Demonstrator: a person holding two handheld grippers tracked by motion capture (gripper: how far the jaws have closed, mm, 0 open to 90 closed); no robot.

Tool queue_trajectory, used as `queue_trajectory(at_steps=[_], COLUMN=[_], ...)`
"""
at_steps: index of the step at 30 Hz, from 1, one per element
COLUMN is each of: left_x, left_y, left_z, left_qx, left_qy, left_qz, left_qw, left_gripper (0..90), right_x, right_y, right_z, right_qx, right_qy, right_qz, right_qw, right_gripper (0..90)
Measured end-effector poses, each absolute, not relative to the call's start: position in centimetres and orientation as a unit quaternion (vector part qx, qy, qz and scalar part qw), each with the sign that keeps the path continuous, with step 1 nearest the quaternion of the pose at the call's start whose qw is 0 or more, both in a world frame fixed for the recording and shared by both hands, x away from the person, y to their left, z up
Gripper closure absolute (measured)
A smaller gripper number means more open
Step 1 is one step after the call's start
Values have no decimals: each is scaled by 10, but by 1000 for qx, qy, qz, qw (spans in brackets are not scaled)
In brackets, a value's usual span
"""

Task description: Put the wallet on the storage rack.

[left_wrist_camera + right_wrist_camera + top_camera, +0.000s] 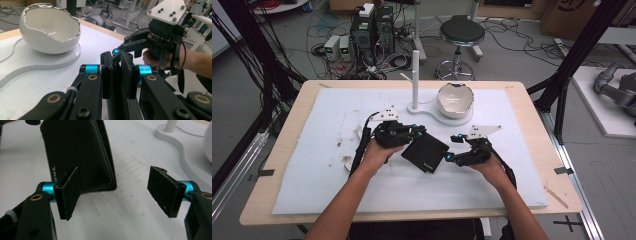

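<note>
One black wallet to deal with. Sits near the middle of the white mat, tilted, pinched at its 10 o'clock edge by the left gripper. Seen clamped tight on the leather in the left gripper view, with no gap between pads and wallet.

At 4 o'clock of the wallet, the right gripper: released, grasping nothing, pads apart in the right gripper view with only the wallet's near corner just ahead of the left-hand pad.

Looks like the step of taking a second hold, likely to open or steady the wallet. Calls next for sliding the right gripper forward until the free edge lies between the pads, then closing, with the left grip kept firm.

Farther out at 1 o'clock, a white egg-shaped bowl on a flat white base, and a white post at 12 o'clock.

Hard to tell whether the wallet rests on the mat or hangs slightly lifted. Hidden behind the left jaws: the gripped edge itself. Unreadable: the small print on the leather. Cut off at the frame's bottom: both forearms.
</note>
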State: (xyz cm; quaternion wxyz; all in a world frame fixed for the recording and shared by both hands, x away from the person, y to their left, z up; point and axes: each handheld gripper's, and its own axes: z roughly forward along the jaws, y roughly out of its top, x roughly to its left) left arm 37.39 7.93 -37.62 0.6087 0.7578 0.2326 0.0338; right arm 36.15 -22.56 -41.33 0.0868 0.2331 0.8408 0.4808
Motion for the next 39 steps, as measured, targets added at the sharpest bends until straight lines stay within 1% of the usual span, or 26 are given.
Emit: queue_trajectory(at_steps=[2,7,8,9,11,12,15,16,21,26,28,29,31,32,34,36,39], left_x=[374,374,374,375,375,375,375,375,376,378,380,380,381,382,382,382,382], left_y=[78,78,78,78,78,79,79,79,80,84,87,88,91,93,94,94,92], left_z=[-376,-377,-377,-377,-377,-377,-377,-377,-379,-381,-381,-380,-380,-381,-383,-386,-391], left_qx=[756,757,757,756,757,758,759,759,759,753,751,751,754,756,760,771,782], left_qy=[231,225,224,224,222,220,221,223,226,239,245,252,267,270,270,267,267], left_qz=[31,25,25,24,24,24,19,18,14,8,9,11,16,17,12,-4,-23], left_qw=[611,613,613,614,614,614,612,611,610,613,613,611,600,596,591,578,563], left_gripper=[795,794,794,794,793,793,791,791,784,765,727,691,590,566,547,544,566], right_x=[364,366,367,367,367,367,367,367,367,366,366,366,366,366,366,366,366], right_y=[-219,-211,-208,-208,-203,-203,-197,-197,-198,-202,-203,-203,-203,-204,-203,-203,-203], right_z=[-413,-415,-415,-415,-415,-415,-416,-416,-416,-414,-413,-413,-413,-412,-412,-412,-412], right_qx=[225,213,209,209,199,199,190,190,187,188,185,180,182,183,183,183,180], right_qy=[837,843,844,844,847,847,853,853,860,858,857,857,857,857,857,857,856], right_qz=[494,491,491,491,492,492,485,485,474,477,480,482,481,480,480,480,482], right_qw=[70,56,46,46,41,41,34,34,40,31,30,35,35,35,37,38,39], right_gripper=[295,336,369,369,414,414,467,467,614,711,727,730,731,731,730,730,729])
